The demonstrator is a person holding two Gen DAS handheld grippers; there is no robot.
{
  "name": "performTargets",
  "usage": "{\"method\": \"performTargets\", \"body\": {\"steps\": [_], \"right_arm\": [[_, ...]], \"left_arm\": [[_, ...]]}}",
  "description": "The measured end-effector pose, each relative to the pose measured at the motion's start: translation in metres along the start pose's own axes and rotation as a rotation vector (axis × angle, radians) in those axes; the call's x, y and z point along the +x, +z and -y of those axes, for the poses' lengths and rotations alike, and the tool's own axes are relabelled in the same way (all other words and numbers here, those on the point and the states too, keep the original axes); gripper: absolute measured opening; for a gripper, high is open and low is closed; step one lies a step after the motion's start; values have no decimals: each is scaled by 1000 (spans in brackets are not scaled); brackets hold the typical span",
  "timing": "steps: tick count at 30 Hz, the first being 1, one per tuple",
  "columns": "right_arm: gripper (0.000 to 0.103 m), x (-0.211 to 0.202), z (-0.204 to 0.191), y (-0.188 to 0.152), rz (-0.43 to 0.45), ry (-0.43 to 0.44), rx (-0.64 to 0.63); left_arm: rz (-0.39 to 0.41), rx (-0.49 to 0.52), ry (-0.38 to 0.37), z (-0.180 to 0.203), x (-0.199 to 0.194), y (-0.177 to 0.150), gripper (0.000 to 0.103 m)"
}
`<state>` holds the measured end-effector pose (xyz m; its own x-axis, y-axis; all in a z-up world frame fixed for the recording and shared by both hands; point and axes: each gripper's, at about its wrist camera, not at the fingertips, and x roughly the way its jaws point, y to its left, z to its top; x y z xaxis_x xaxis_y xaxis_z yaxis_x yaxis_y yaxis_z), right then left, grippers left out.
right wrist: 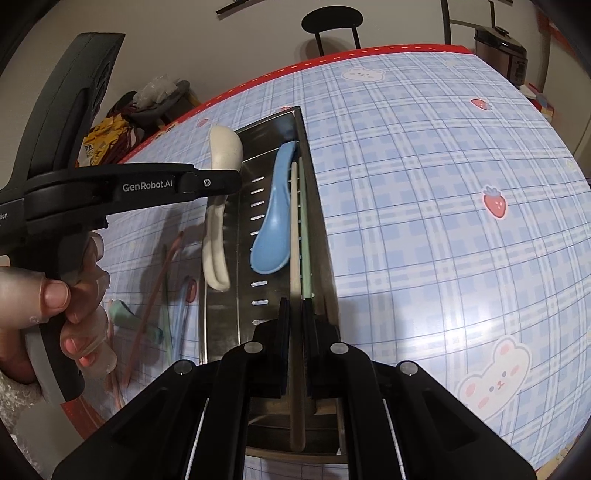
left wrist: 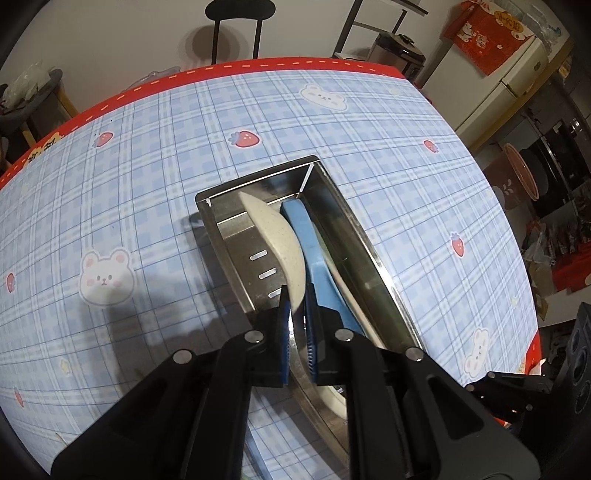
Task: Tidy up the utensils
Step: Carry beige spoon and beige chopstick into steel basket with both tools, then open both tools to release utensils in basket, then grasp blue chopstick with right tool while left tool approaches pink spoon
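Observation:
A steel slotted tray lies on the plaid tablecloth. My left gripper is shut on a cream spoon and holds it over the tray's left edge; the spoon also shows in the right wrist view, hanging from the left gripper's fingers. A blue spoon and a pale green chopstick lie in the tray. My right gripper is shut on a cream chopstick that lies along the tray.
Left of the tray lie a green spoon, pink chopsticks and blue chopsticks, behind the person's hand. The red table edge runs along the far side. A chair stands beyond it.

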<state>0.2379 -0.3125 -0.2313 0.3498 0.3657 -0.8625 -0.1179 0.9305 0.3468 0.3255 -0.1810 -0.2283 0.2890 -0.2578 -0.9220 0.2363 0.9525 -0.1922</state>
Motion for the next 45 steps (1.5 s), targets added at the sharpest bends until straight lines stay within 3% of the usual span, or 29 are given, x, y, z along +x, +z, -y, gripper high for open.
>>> {"method": "performTargets", "body": {"steps": [4, 7, 9, 10, 13, 15, 16, 18, 21, 30, 36, 41, 45], "right_arm": [[10, -6, 1, -2, 7, -5, 9], [26, -14, 1, -4, 19, 16, 15], [43, -21, -3, -7, 33, -1, 9], [58, -25, -5, -9, 46, -10, 3], [68, -35, -11, -14, 59, -4, -10], [78, -41, -14, -17, 66, -8, -13], [80, -45, -15, -20, 71, -10, -16], [90, -48, -18, -24, 74, -25, -17], [97, -55, -22, -33, 96, -9, -30], [97, -63, -57, -75, 117, -48, -88], [97, -54, -74, -100, 79, -76, -126], [97, -42, -88, -112, 39, -75, -131], [97, -30, -105, -121, 15, -65, -162]], "left_arm": [[18, 5, 0, 1, -3, 0, 20], [52, 9, -3, 1, -17, 0, 34], [83, 12, -2, 0, -30, -2, 48], [93, 14, -2, -1, -36, -3, 51], [130, 16, 3, -4, -57, -9, 66], [151, 12, 7, -9, -72, -14, 91], [167, 7, 11, -12, -80, -19, 94], [182, -2, 17, -18, -93, -28, 97], [174, -35, 47, -29, -108, -49, 97], [197, -186, 126, -78, -148, -148, 97], [265, -356, 256, -109, -170, -240, 97], [219, -462, 295, -125, -161, -297, 97], [150, -540, 257, -137, -149, -332, 97]]}}
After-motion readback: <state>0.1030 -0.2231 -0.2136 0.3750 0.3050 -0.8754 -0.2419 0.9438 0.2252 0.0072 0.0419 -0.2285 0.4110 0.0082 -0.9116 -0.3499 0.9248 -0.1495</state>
